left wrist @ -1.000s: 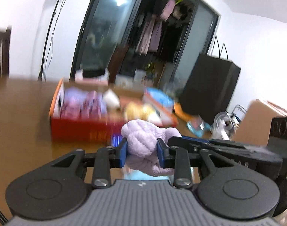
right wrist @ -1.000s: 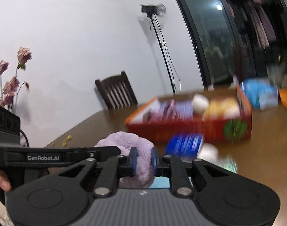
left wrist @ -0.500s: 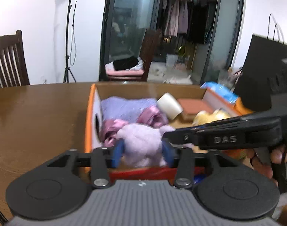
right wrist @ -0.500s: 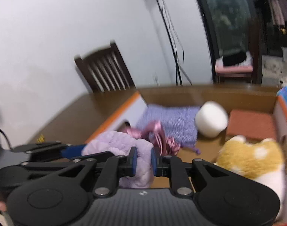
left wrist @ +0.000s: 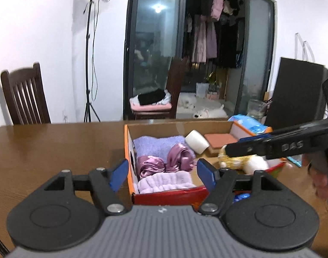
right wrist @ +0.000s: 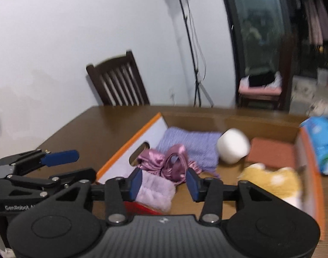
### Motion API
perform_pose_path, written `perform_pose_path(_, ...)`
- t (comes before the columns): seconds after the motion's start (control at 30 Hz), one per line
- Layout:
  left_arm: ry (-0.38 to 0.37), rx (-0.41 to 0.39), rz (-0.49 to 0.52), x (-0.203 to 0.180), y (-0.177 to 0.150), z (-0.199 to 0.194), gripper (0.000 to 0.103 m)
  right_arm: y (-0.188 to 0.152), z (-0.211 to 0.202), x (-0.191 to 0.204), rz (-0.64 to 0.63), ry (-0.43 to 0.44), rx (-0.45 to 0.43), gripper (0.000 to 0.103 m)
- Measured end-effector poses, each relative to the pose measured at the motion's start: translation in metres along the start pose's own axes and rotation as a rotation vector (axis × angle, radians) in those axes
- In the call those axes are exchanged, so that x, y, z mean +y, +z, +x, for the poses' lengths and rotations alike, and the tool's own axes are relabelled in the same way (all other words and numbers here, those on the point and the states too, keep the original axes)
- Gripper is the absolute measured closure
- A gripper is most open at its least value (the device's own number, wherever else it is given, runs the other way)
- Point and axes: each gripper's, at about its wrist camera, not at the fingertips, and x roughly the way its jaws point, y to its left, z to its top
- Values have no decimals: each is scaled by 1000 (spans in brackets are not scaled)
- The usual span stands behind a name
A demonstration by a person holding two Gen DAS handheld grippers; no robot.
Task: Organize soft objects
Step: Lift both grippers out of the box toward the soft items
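A fluffy lilac cloth (left wrist: 165, 181) lies in the near left corner of the orange cardboard box (left wrist: 127, 142), also in the right wrist view (right wrist: 155, 190). My left gripper (left wrist: 163, 175) is open and empty just in front of the box. My right gripper (right wrist: 163, 182) is open and empty above the box's near edge, beside the lilac cloth. The box (right wrist: 129, 145) also holds a pink satin scrunchie (left wrist: 164, 161), a folded purple towel (left wrist: 157, 144), a white roll (left wrist: 196, 143), a brick-coloured pad (left wrist: 219, 138) and a yellow plush toy (right wrist: 273, 178).
The box stands on a brown wooden table (left wrist: 56, 146). A blue packet (right wrist: 323, 144) lies right of the box. A wooden chair (left wrist: 24, 96) and a light stand (left wrist: 89, 64) are behind the table. A black bag (left wrist: 297, 92) stands at the right.
Both grippers carried the lilac cloth over the box, then opened. The cloth now lies in the box's near left corner. The left gripper has drawn back.
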Motion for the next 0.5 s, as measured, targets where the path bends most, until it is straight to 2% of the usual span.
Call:
perform_pose_path(0.17, -3, -63, 21, -19, 0, -52, 27, -10, -67, 10, -50, -55, -74, 51)
perform_pose_path(0.27, 1, -95, 35, -30, -11, -83, 23, -24, -108, 17, -80, -87, -130, 46)
perform_pose_path(0.5, 21, -153, 53, -61, -65, -147, 14, -90, -175, 35, -104, -145, -208, 35)
